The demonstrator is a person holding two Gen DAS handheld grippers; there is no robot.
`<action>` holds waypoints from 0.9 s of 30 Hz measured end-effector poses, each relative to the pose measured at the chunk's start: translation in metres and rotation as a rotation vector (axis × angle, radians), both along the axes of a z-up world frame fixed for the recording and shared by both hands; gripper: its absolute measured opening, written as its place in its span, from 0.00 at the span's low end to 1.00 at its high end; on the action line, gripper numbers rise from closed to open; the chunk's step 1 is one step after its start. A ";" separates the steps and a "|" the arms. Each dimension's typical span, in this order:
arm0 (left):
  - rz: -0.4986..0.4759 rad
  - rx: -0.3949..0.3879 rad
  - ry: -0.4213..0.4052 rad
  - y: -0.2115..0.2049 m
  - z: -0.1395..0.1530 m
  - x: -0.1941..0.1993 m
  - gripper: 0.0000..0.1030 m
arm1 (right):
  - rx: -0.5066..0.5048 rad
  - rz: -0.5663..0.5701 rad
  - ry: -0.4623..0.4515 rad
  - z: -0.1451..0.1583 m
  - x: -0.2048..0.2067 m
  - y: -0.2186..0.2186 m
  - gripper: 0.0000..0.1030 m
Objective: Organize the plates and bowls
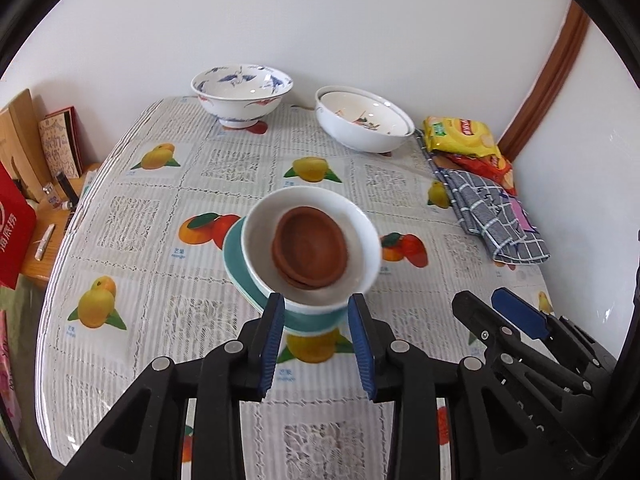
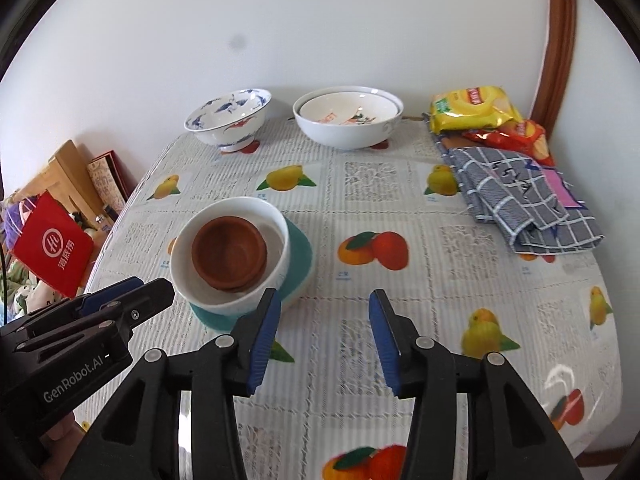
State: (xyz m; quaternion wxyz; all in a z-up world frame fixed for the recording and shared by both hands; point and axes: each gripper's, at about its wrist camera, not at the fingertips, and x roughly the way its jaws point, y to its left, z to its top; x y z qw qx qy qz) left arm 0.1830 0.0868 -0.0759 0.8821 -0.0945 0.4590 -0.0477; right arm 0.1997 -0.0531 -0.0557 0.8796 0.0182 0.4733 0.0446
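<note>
— What's in the middle of the table (image 2: 440, 280)?

— A white bowl (image 1: 320, 296) with brown dishes (image 1: 310, 250) nested inside, sitting on a teal plate (image 1: 234, 252).

— And the grippers?

— Left gripper (image 1: 316, 316) spread around the stack's near edge; whether it touches, I can't tell. Right gripper (image 2: 324, 312) spread over bare cloth.

— The room?

— Fruit-print tablecloth, white wall, a blue-patterned bowl (image 2: 228, 120) and stacked white bowls (image 2: 348, 120) at the back.

"GenRobot.AI" stood in white on the left gripper (image 2: 120, 300). The red bag (image 2: 52, 245) bore a white "Hi" logo; its Chinese characters were unclear.
</note>
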 end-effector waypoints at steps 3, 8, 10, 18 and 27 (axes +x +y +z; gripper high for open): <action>-0.004 0.004 -0.035 -0.009 0.009 -0.017 0.39 | 0.007 -0.018 -0.018 0.009 -0.015 -0.013 0.46; -0.015 0.018 -0.096 -0.022 0.022 -0.045 0.45 | -0.054 -0.054 -0.063 0.022 -0.042 -0.030 0.46; -0.012 0.032 -0.122 -0.028 0.025 -0.057 0.49 | -0.048 -0.058 -0.066 0.025 -0.052 -0.036 0.46; -0.016 0.053 -0.153 -0.044 0.021 -0.097 0.64 | -0.044 -0.127 -0.102 0.033 -0.099 -0.060 0.74; -0.028 0.073 -0.184 -0.059 0.029 -0.126 0.81 | -0.079 -0.183 -0.139 0.042 -0.134 -0.080 0.88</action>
